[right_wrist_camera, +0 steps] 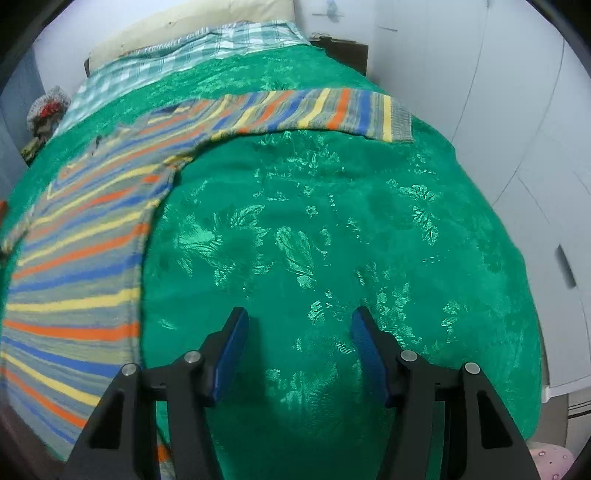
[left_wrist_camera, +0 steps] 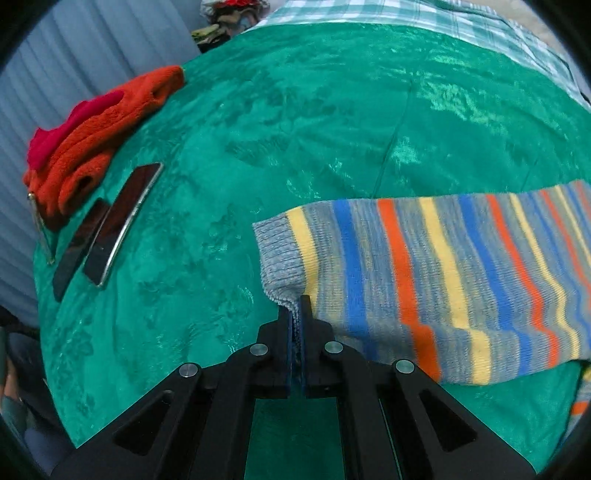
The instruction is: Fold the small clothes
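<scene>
A small striped sweater [right_wrist_camera: 85, 236] in grey, blue, orange and yellow lies spread on the green bedspread [right_wrist_camera: 332, 229]. In the left wrist view one sleeve [left_wrist_camera: 424, 273] stretches to the right, and my left gripper [left_wrist_camera: 295, 306] is shut on the grey ribbed cuff [left_wrist_camera: 277, 258] at its lower corner. In the right wrist view the sweater's body lies at the left and its other sleeve [right_wrist_camera: 314, 110] runs along the far side. My right gripper [right_wrist_camera: 299, 321] is open and empty over bare bedspread, to the right of the sweater's body.
Folded orange and red clothes [left_wrist_camera: 92, 136] lie at the bed's left edge, with two phones [left_wrist_camera: 118, 221] beside them. A checked sheet [right_wrist_camera: 166, 62] and pillow [right_wrist_camera: 192, 26] lie at the head of the bed. White wardrobe doors [right_wrist_camera: 517, 110] stand right of the bed.
</scene>
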`<state>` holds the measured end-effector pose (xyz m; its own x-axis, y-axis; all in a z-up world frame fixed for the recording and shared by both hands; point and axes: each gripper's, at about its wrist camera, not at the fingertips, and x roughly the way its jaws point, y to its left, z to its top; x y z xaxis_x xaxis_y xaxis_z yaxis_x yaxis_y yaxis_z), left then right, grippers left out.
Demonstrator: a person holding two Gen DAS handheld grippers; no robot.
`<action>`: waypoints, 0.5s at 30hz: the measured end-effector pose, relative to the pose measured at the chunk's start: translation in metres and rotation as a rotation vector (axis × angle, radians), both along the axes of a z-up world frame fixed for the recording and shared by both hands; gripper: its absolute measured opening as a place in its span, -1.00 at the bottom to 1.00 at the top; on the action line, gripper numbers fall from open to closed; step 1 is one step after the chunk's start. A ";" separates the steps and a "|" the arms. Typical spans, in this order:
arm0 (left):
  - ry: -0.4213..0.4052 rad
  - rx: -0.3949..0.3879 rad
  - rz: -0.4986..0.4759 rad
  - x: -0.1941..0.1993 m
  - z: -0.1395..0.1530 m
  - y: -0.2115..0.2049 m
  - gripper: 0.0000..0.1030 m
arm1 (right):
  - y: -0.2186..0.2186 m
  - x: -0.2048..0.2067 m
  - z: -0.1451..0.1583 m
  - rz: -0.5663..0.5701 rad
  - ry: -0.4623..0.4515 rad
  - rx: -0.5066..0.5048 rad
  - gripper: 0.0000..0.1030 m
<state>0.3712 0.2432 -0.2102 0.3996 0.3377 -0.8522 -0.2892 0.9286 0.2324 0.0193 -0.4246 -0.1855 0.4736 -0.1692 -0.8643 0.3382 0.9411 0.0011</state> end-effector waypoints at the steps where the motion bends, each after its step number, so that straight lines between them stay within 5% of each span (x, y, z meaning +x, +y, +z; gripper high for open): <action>1: 0.001 -0.003 -0.001 0.001 -0.001 0.003 -1.00 | 0.000 0.001 -0.001 -0.002 0.006 -0.004 0.13; 7: 0.006 0.011 0.008 0.002 -0.001 0.003 -0.84 | 0.001 0.001 -0.001 0.001 0.010 -0.030 0.13; 9: -0.004 -0.006 0.040 -0.005 0.010 0.006 -0.31 | 0.000 0.001 -0.001 -0.004 0.005 -0.028 0.13; 10: -0.004 0.015 0.076 -0.012 0.018 0.010 0.37 | -0.001 0.001 0.000 -0.008 0.002 -0.023 0.17; 11: -0.021 0.033 0.095 -0.021 0.027 0.011 0.71 | -0.002 0.000 0.001 -0.015 -0.005 -0.016 0.37; 13: -0.107 0.034 0.053 -0.050 0.054 0.007 0.75 | -0.003 -0.004 0.007 -0.034 -0.029 -0.012 0.59; 15: -0.126 0.033 0.006 -0.070 0.069 -0.002 0.75 | -0.003 -0.008 0.013 -0.047 -0.056 -0.008 0.59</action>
<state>0.3011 0.2408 -0.1408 0.5005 0.3671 -0.7841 -0.3233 0.9194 0.2241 0.0114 -0.4278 -0.1729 0.5124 -0.1992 -0.8353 0.3819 0.9241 0.0139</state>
